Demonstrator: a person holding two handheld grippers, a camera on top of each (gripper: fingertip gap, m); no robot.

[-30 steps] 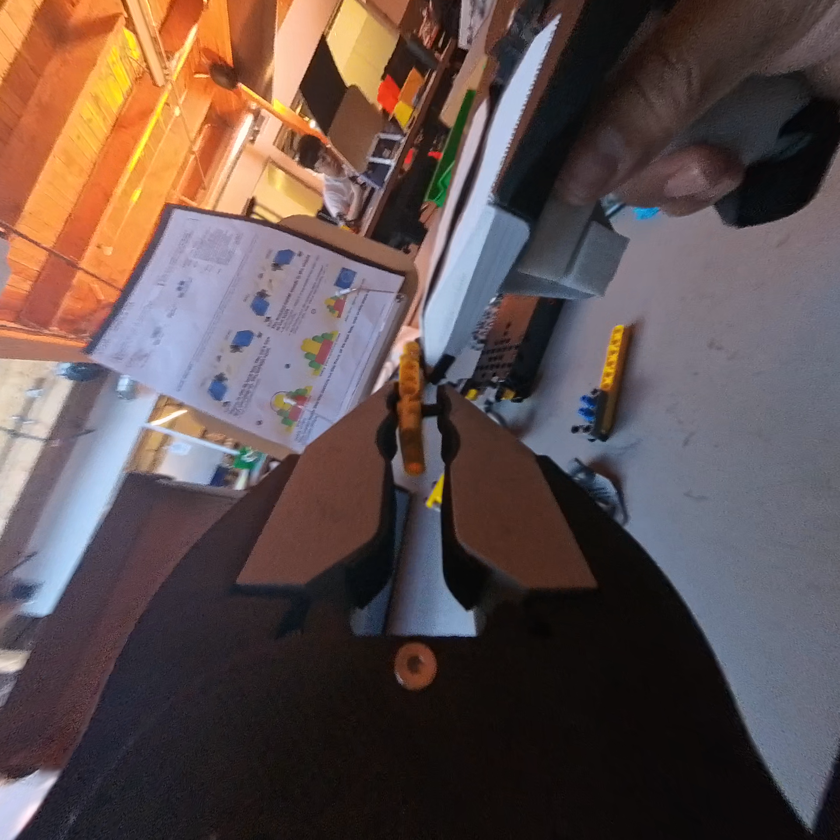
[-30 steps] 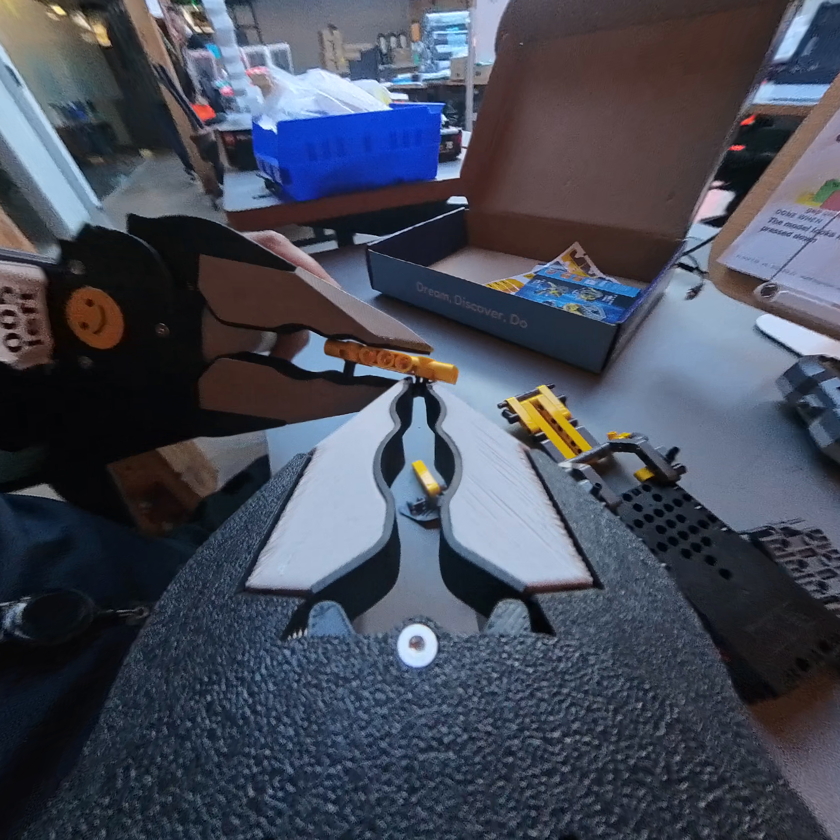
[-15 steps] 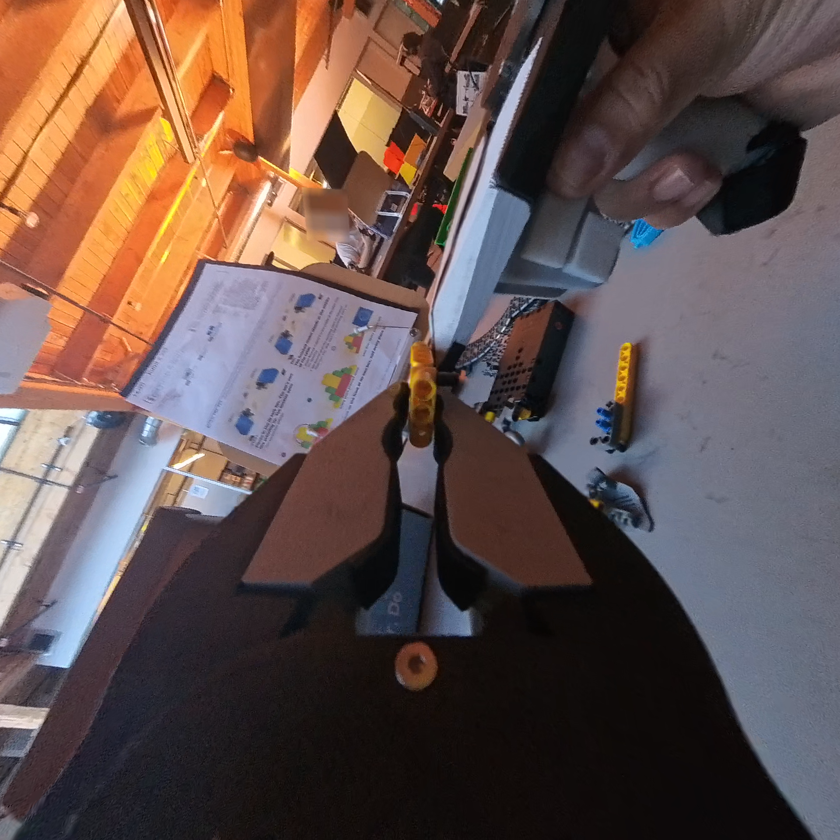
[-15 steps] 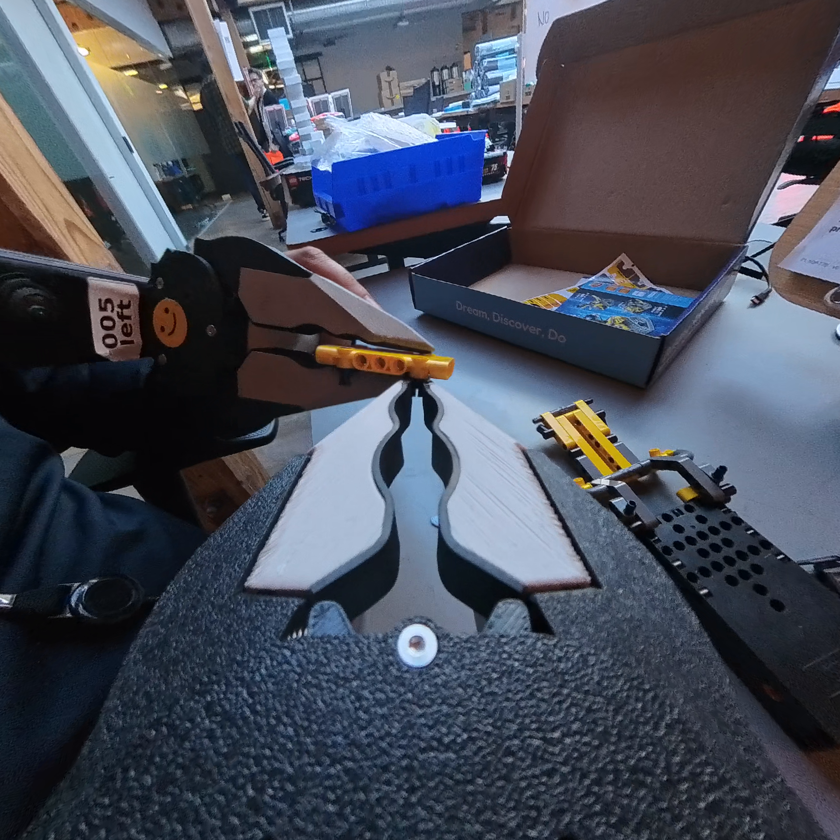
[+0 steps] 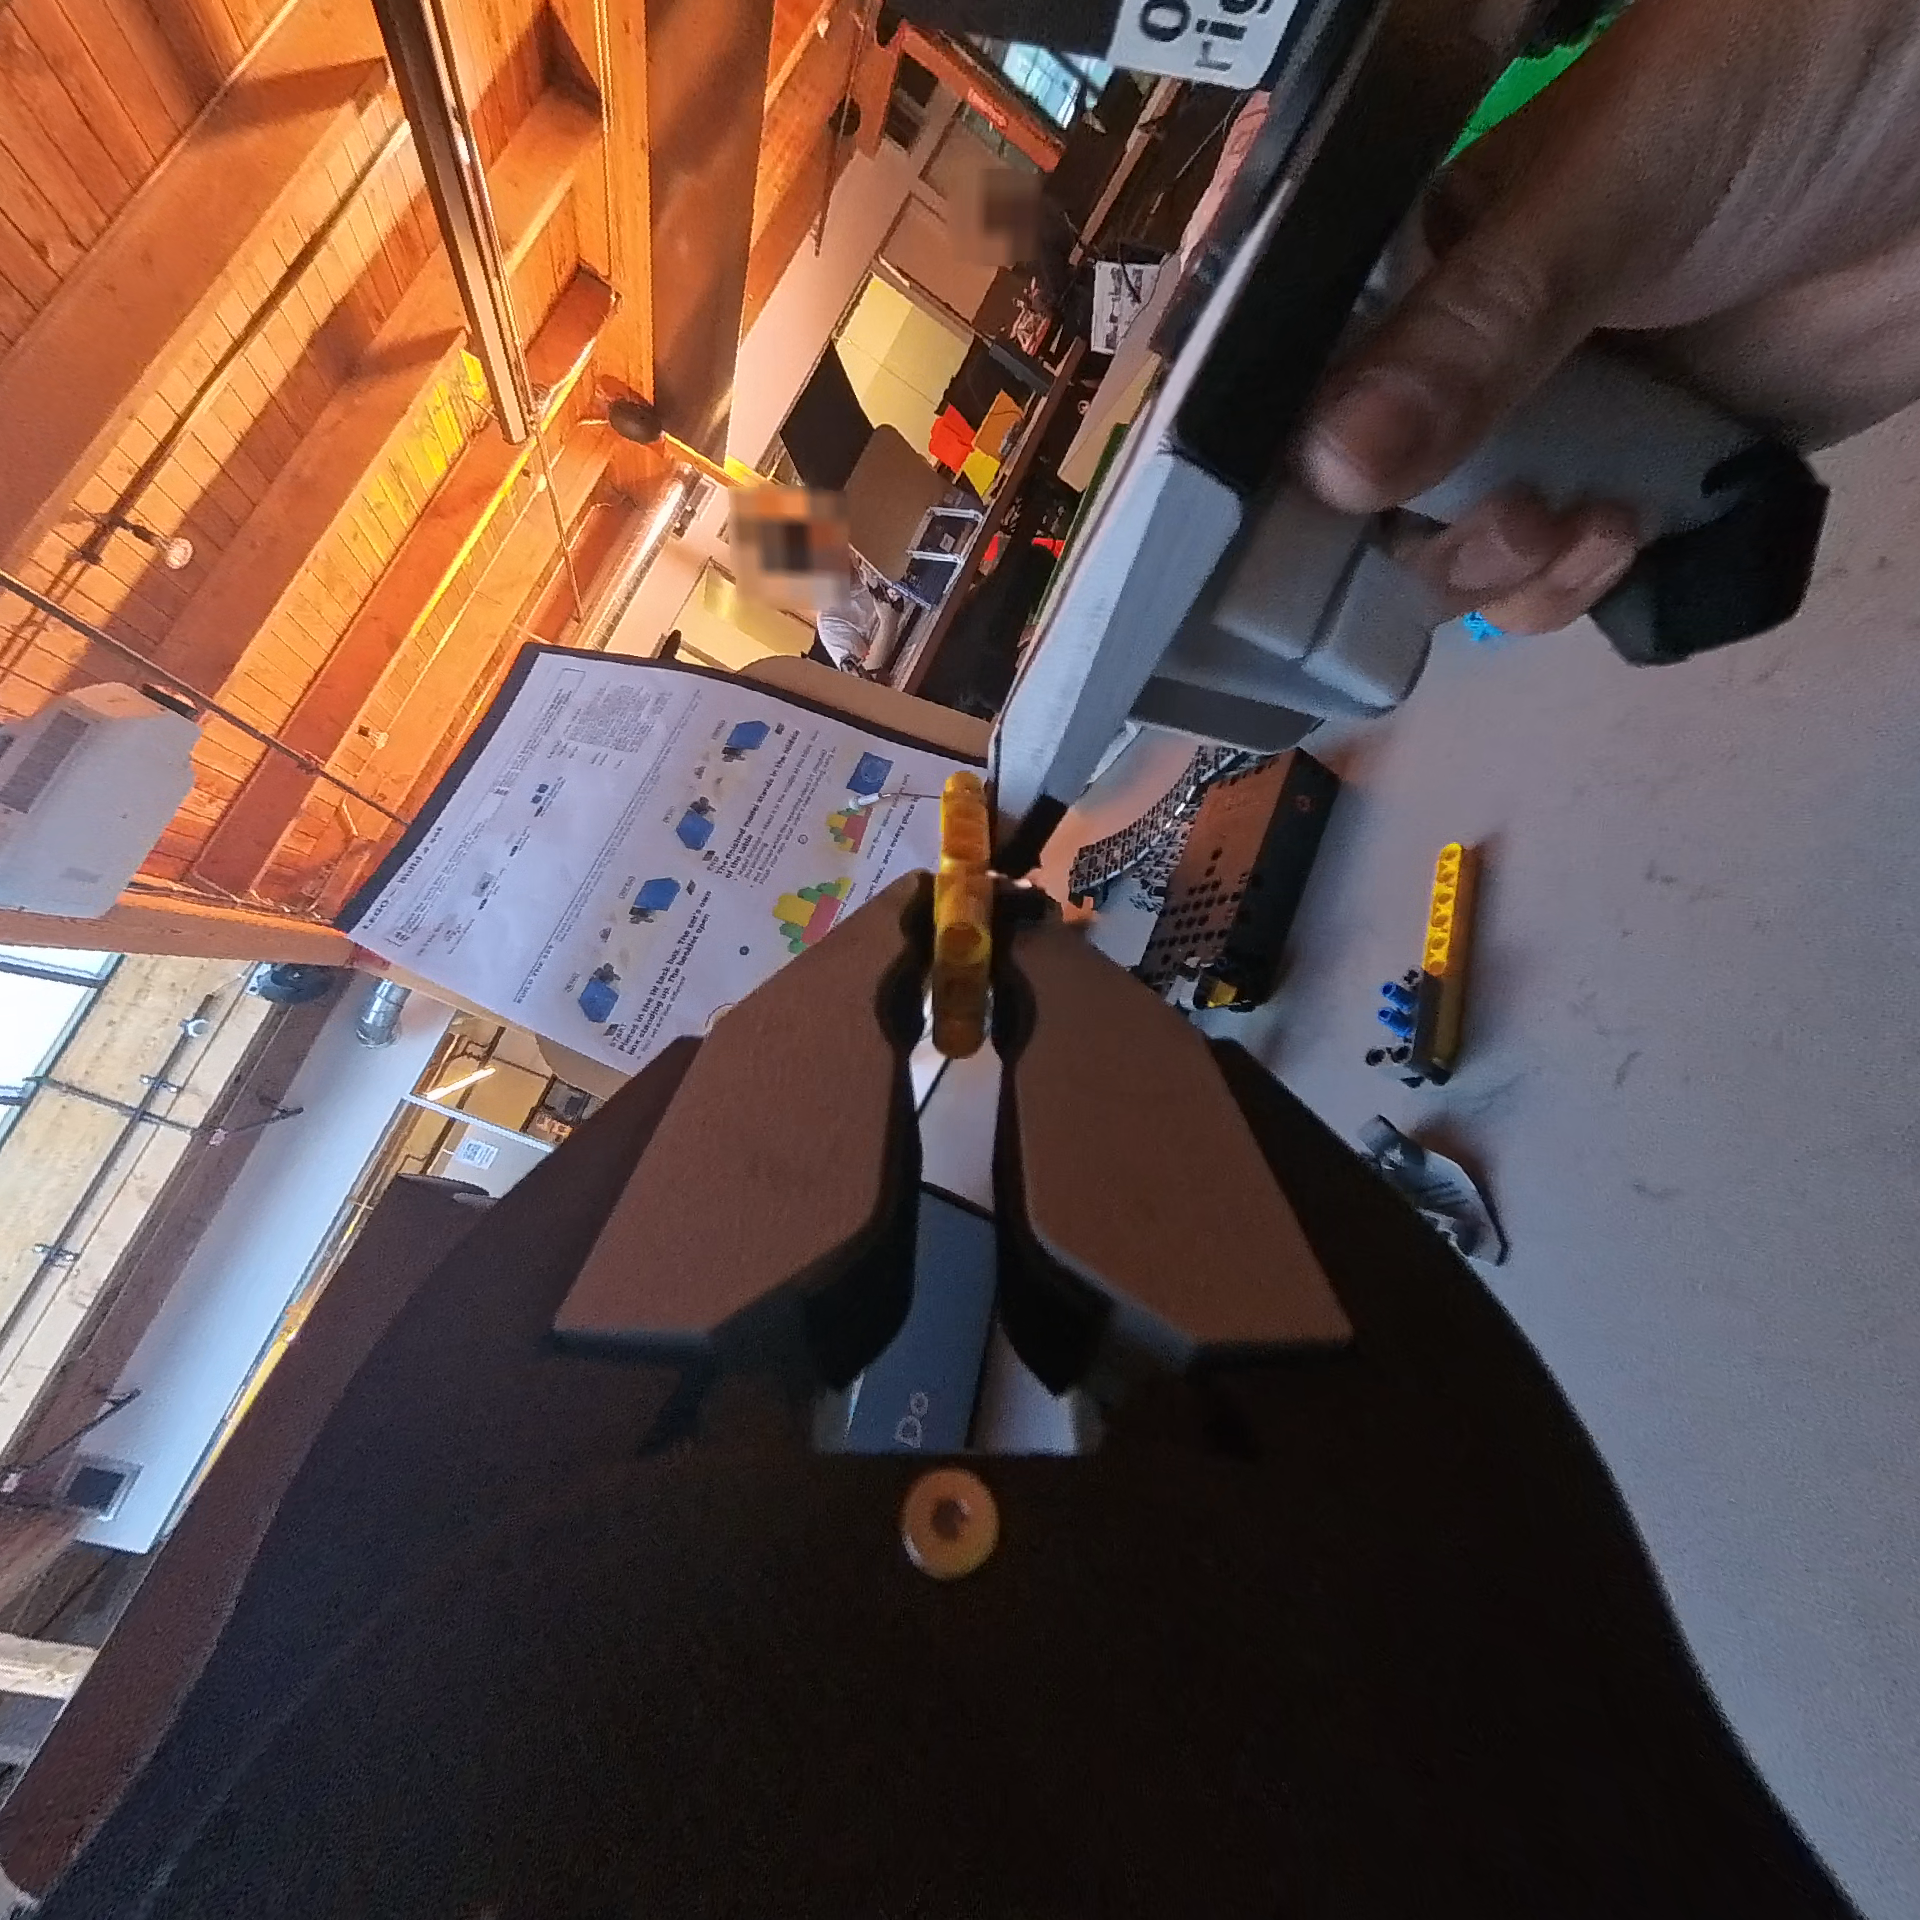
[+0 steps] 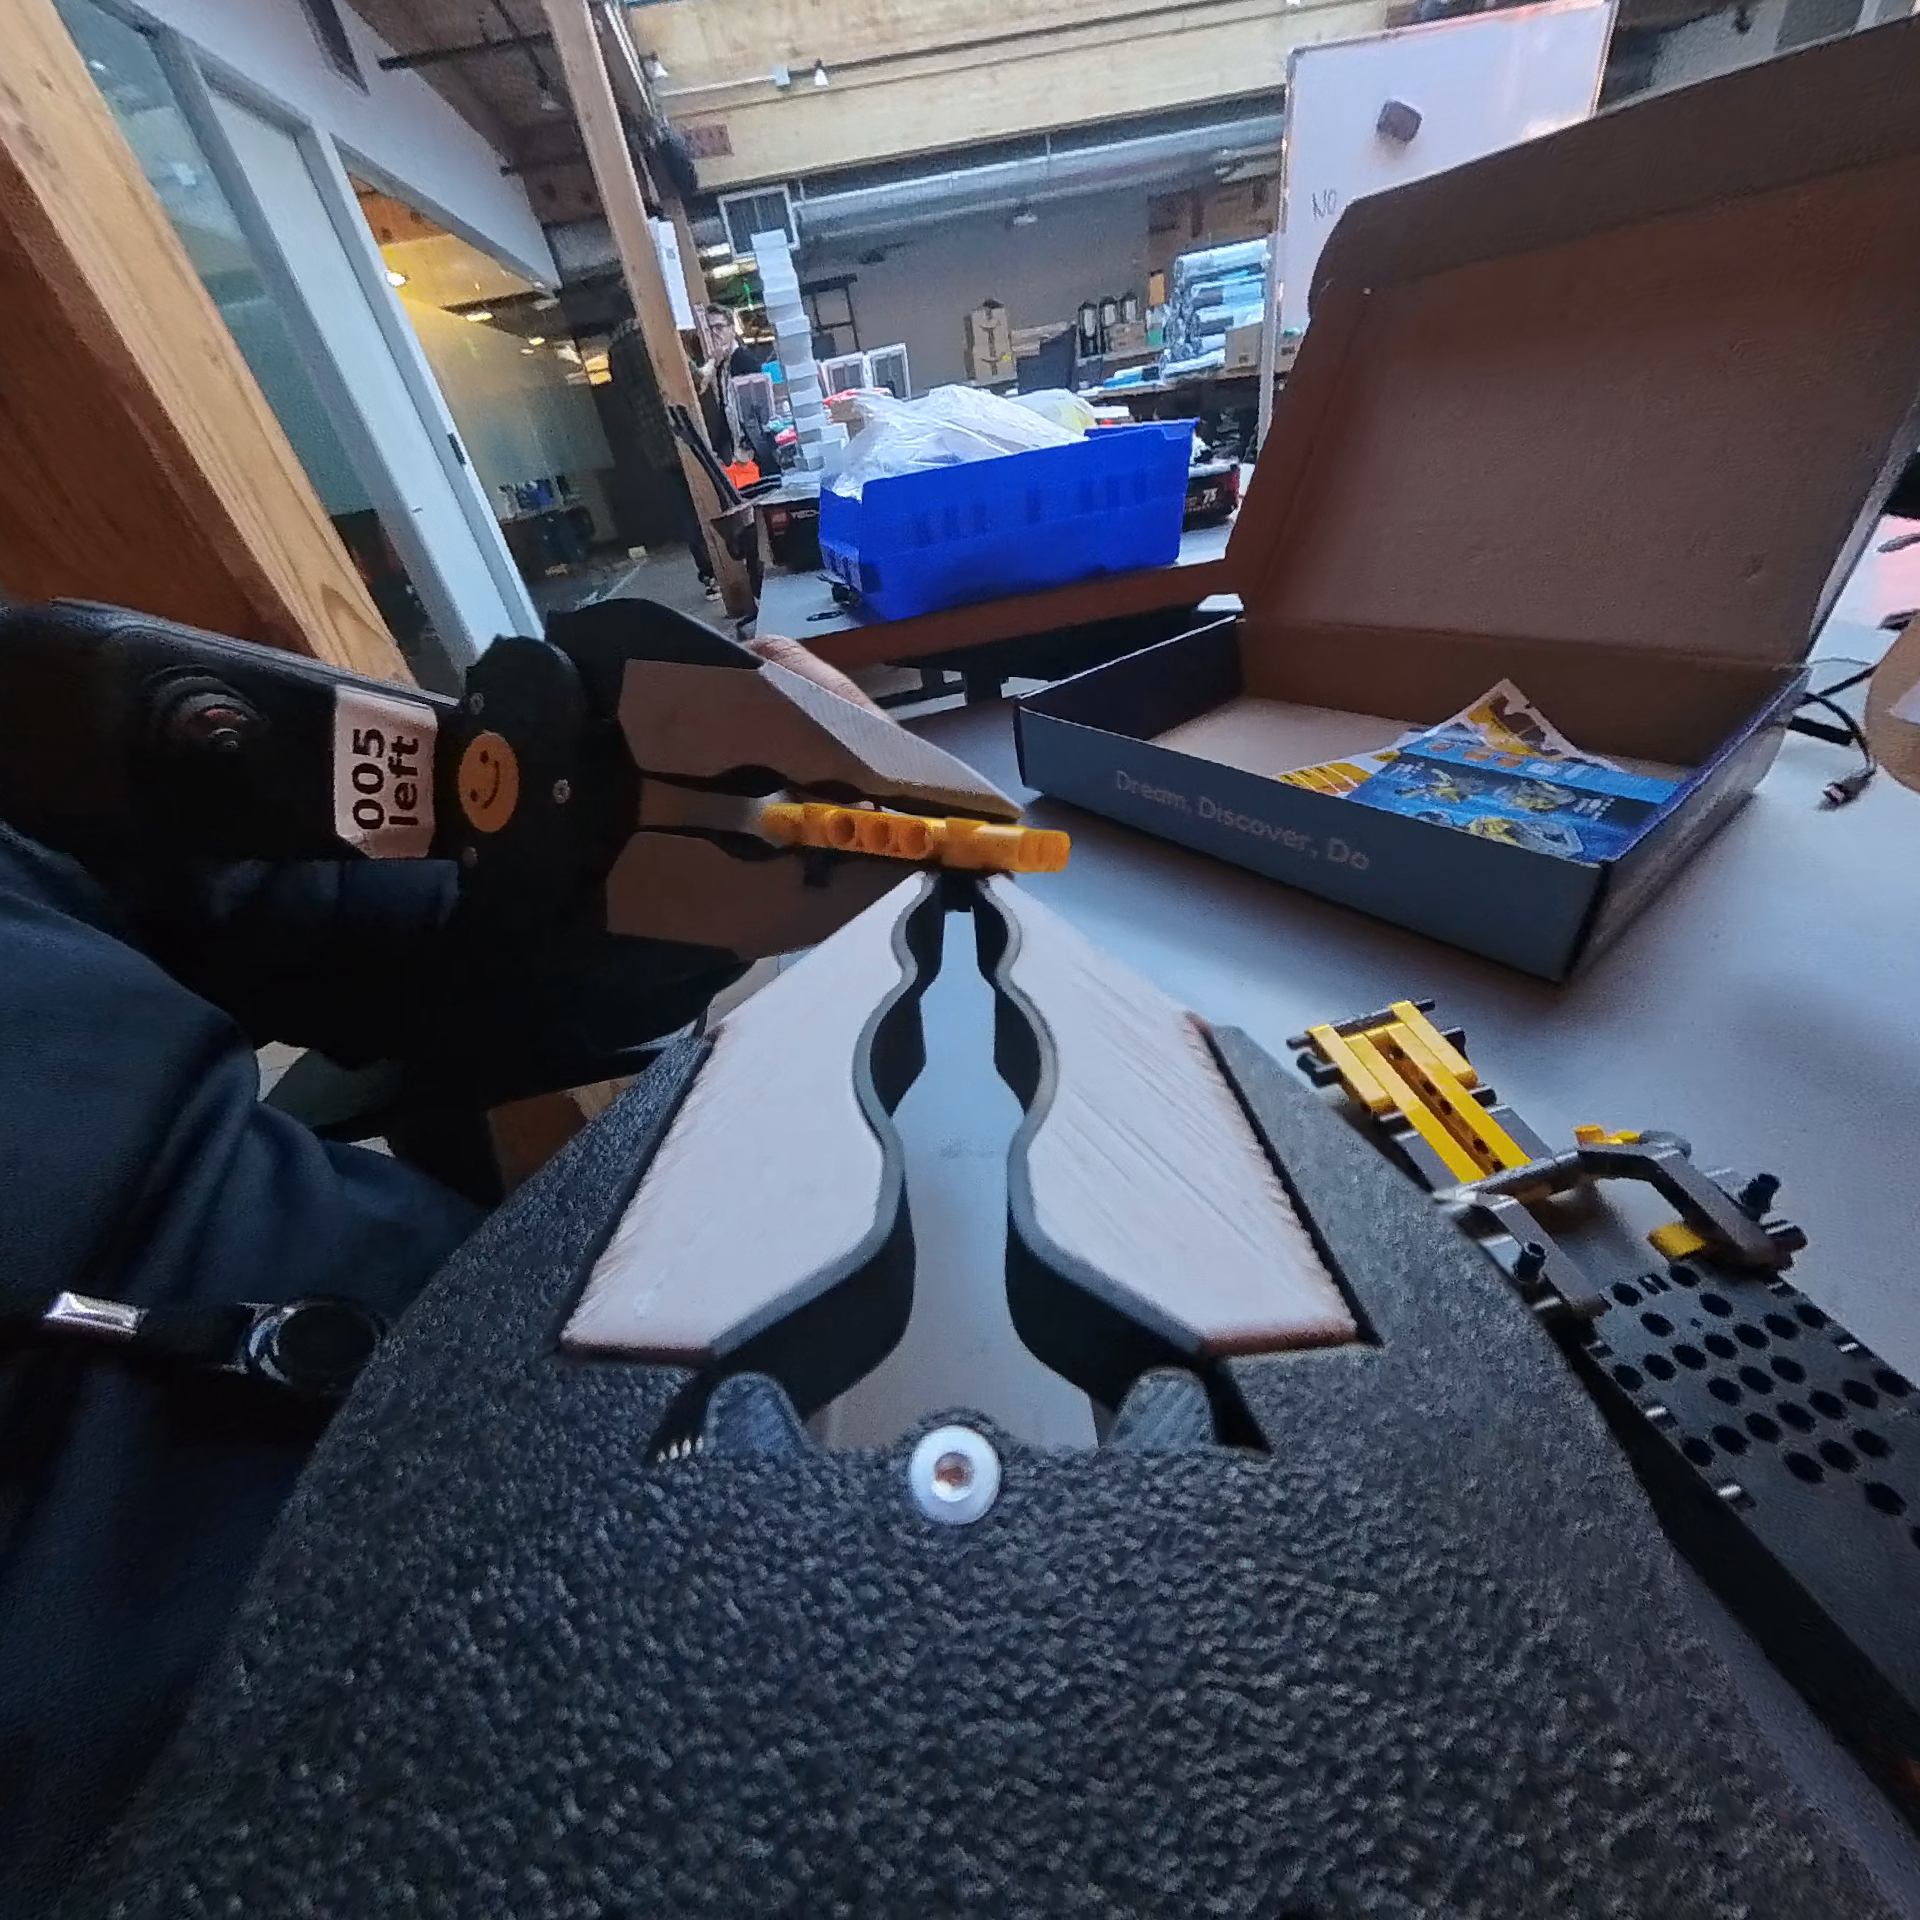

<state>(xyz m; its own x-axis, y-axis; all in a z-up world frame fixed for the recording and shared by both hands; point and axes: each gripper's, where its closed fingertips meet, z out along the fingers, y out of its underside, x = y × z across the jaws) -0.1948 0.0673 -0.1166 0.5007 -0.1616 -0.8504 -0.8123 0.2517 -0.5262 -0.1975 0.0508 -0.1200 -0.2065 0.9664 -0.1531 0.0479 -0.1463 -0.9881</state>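
Observation:
My left gripper (image 5: 961,914) is shut on a yellow-orange beam with holes (image 5: 961,935) and holds it in the air above the grey table (image 5: 1714,1039). In the right wrist view the beam (image 6: 914,836) lies level and sticks out past the left gripper (image 6: 935,842). My right gripper (image 6: 961,891) is shut on a small black pin (image 6: 958,899), and its tips sit right under the beam's outer end. The right gripper's white finger (image 5: 1091,644) and the hand (image 5: 1610,260) holding it fill the top right of the left wrist view.
An open cardboard box (image 6: 1299,831) with booklets stands at the back right. A partly built yellow and black model (image 6: 1455,1132) on a black holed plate (image 6: 1766,1423) lies to the right. A printed sheet (image 5: 644,862), a loose yellow beam with blue pins (image 5: 1444,935) and a blue bin (image 6: 997,520) are around.
Both grippers have risen from the table. The right gripper's tips have closed the gap to the beam's underside. The left gripper keeps the beam.

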